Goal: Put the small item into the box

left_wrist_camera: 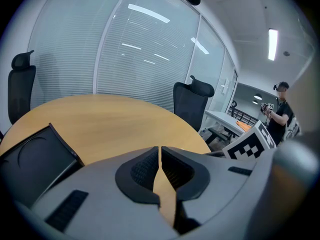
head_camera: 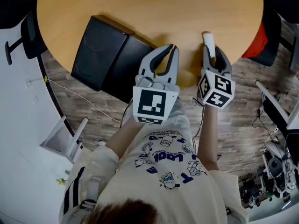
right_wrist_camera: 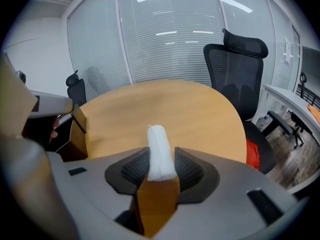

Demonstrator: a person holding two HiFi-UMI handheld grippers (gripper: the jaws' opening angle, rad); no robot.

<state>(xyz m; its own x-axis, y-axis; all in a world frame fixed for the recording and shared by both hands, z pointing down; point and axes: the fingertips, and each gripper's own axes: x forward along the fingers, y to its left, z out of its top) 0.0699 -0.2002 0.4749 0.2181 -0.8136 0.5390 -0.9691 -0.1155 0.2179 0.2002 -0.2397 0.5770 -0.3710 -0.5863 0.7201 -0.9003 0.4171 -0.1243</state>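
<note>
Pale round desk (head_camera: 140,13) fills the scene, with the black box (head_camera: 105,55) at its left edge. Pickup seems the step in hand: the right gripper (right_wrist_camera: 161,156) is clamped on the white small item (right_wrist_camera: 159,141) near the desk's near edge. The left gripper (left_wrist_camera: 160,151), jaws together, holds nothing. Next comes a carry left to the box. Its opening is partly covered, and whether the item rests on the desk is unclear.

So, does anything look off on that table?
The box hangs partly over the table's near edge, its corner out above the floor, so it could tip off. Nothing else stands out.
</note>
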